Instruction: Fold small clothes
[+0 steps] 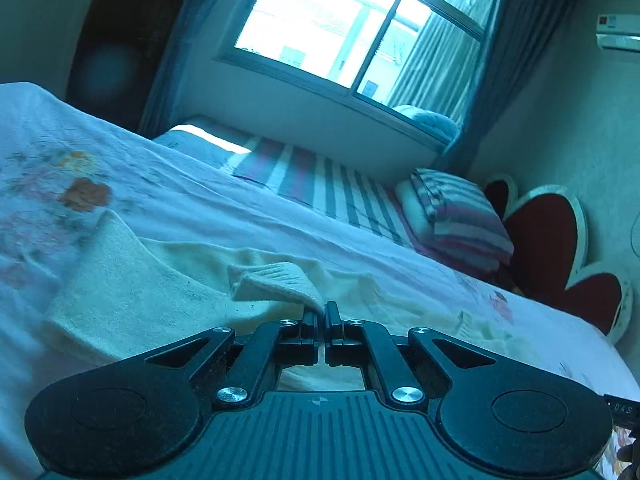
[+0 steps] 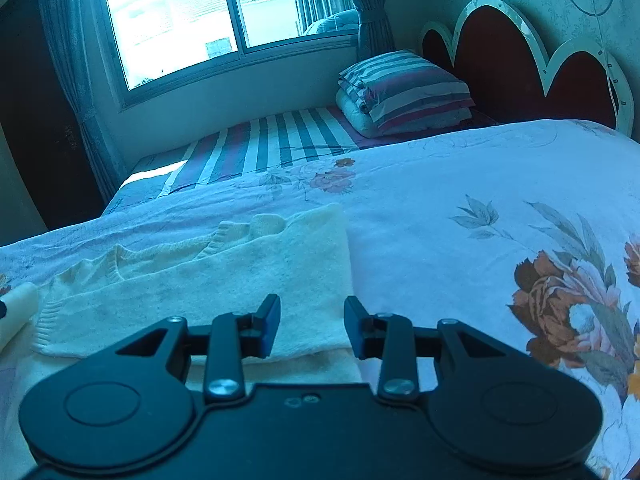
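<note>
The sweater [image 2: 240, 276] is a cream knit, soft and a little fuzzy, with ribbed bands at the hem and cuffs. It lies on the bed, folded to a rough rectangle. Its long axis runs from left to right in the right wrist view, with the ribbed hem at the left end and a straight folded edge at the right end. A sleeve lies across its far side.

The left gripper [image 1: 322, 312] has its jaws pressed together on a ribbed cuff [image 1: 276, 280] of the sweater; the cuff stands lifted above the rest of the cloth. The right gripper [image 2: 311, 320] has its jaws partly apart, with nothing between them, over the near right corner of the sweater.

The sheet [image 2: 460, 184] is pale cotton, wrinkled, printed with orange-brown flowers and grey leaves. Beyond it lies a striped mattress [image 2: 280, 140], and on it a pile of folded striped bedding [image 2: 408, 88]. The headboard [image 2: 500, 52] is dark red with a white scalloped edge. A big bright window [image 2: 192, 20] with grey curtains [image 2: 68, 60] fills the far wall.
</note>
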### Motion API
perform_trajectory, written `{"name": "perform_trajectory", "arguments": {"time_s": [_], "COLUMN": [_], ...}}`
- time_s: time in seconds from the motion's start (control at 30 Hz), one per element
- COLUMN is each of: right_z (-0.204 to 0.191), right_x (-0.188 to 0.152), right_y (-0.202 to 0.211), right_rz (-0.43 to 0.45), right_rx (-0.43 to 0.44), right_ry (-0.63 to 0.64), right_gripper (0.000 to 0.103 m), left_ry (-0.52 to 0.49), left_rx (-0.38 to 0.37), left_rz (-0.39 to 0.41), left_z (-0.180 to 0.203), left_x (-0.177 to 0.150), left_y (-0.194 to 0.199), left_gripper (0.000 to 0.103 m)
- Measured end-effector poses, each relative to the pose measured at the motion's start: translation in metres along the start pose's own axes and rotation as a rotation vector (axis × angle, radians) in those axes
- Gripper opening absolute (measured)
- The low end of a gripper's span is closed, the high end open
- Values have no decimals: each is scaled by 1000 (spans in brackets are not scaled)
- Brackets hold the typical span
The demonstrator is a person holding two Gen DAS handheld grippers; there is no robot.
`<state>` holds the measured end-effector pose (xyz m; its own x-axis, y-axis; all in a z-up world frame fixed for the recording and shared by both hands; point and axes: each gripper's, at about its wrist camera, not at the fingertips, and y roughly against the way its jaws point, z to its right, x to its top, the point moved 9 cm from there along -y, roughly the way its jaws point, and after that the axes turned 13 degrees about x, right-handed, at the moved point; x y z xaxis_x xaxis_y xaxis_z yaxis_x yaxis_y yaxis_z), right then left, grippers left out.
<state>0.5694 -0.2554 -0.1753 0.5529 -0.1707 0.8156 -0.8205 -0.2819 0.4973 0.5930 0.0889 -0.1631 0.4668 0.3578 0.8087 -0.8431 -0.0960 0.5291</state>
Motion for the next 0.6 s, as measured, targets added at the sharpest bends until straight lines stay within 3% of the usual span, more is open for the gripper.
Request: {"name": "perform_trajectory", "arguments": {"time_s": [0.17, 0.27, 0.33, 0.4, 0.47, 0.6], "right_z": [25, 35, 36, 32, 23, -27], "right_x": [3, 0, -2, -2, -2, -10], "right_y": [9, 10, 10, 10, 7, -13], "right_rz": [1, -13, -17, -13, -12, -44], "right_rx": [0, 1, 4, 18, 47, 207], "right_ry": [-23, -47, -56, -55, -61, -70], "right_gripper": [36, 38, 39, 43, 44, 43], "left_ry": [-100, -157, -201, -178, -161, -125], "left_rx": [-42, -74, -79, -119, -85, 45], "left_rz": [-45, -114, -104, -86, -52, -16], "left_z": [76, 103, 115, 113, 93, 22], "left_x": [-28, -51, -62, -60, -55, -45], "left_y": [-1, -11, -8, 3, 18, 38], "left_gripper": [2, 3, 9, 50, 54, 54]}}
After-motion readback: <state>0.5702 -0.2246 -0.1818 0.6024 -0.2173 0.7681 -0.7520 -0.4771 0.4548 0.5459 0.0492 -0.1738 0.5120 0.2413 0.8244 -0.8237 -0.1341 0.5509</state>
